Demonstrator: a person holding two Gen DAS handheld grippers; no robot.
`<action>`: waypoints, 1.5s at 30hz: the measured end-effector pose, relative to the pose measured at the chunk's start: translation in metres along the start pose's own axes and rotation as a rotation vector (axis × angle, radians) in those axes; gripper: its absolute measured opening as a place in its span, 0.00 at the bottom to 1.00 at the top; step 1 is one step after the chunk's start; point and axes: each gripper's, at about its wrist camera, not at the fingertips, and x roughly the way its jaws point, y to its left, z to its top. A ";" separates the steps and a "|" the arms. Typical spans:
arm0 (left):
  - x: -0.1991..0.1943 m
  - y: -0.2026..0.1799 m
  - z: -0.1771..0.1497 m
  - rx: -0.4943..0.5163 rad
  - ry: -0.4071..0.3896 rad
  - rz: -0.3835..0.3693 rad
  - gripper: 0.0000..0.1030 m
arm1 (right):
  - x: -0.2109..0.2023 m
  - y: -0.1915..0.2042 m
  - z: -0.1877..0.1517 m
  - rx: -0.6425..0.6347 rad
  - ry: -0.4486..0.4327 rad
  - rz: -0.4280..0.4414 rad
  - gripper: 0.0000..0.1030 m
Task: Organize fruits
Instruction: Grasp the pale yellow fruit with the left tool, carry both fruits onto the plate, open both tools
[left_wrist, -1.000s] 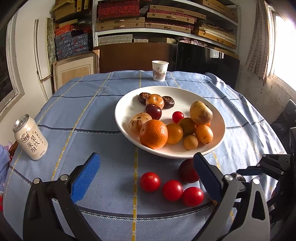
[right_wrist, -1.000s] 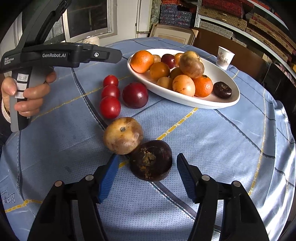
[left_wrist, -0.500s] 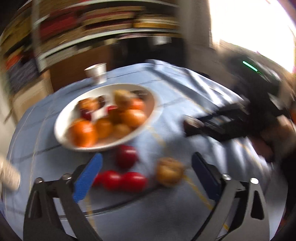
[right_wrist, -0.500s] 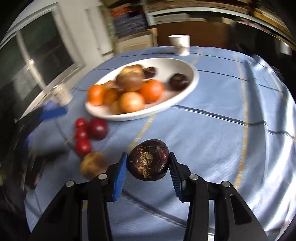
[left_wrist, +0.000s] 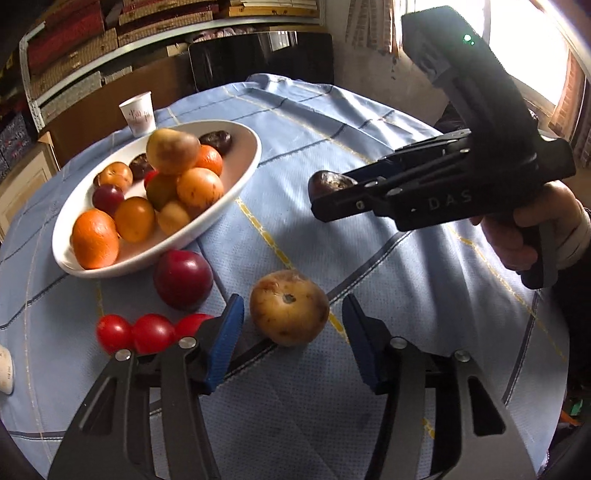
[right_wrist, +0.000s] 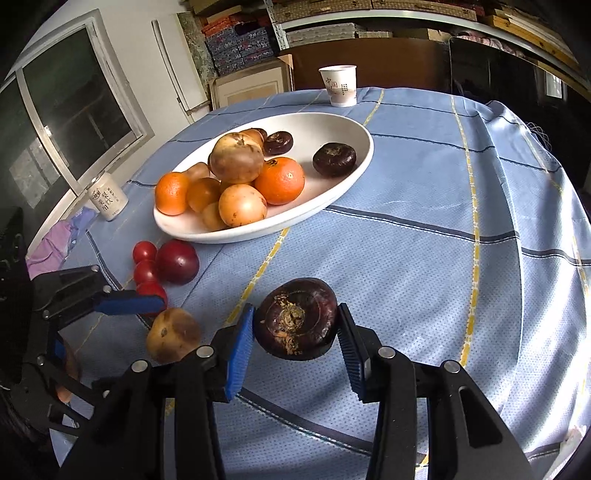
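A white oval plate (left_wrist: 243, 177) (right_wrist: 354, 173) holds several oranges, brown fruits and dark fruits. My right gripper (right_wrist: 295, 332) is shut on a dark purple fruit (right_wrist: 295, 323) and holds it above the cloth; it shows in the left wrist view (left_wrist: 330, 183) too. My left gripper (left_wrist: 291, 325) is open, its blue pads either side of a brown round fruit (left_wrist: 289, 312) (right_wrist: 173, 334) on the table. A dark red plum (left_wrist: 183, 278) (right_wrist: 177, 261) and three red tomatoes (left_wrist: 151, 332) (right_wrist: 146, 271) lie beside it.
A blue checked tablecloth (right_wrist: 443, 221) covers the round table. A paper cup (right_wrist: 340, 85) stands behind the plate, a white can (right_wrist: 107, 197) at the far left edge. Shelves, boxes and a dark chair stand behind the table.
My right gripper has shut on the dark purple fruit and lifted it off the cloth. My left gripper has swung right and moved around the brown fruit, jaws narrower.
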 end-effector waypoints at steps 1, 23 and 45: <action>0.001 0.001 0.000 -0.003 0.003 -0.004 0.53 | 0.000 0.000 0.000 -0.002 -0.001 -0.001 0.44; 0.004 0.004 0.004 -0.023 0.004 0.007 0.41 | 0.004 0.005 0.000 -0.013 0.005 -0.005 0.44; -0.033 0.118 0.050 -0.428 -0.277 0.161 0.41 | 0.012 -0.005 0.055 0.228 -0.286 0.073 0.44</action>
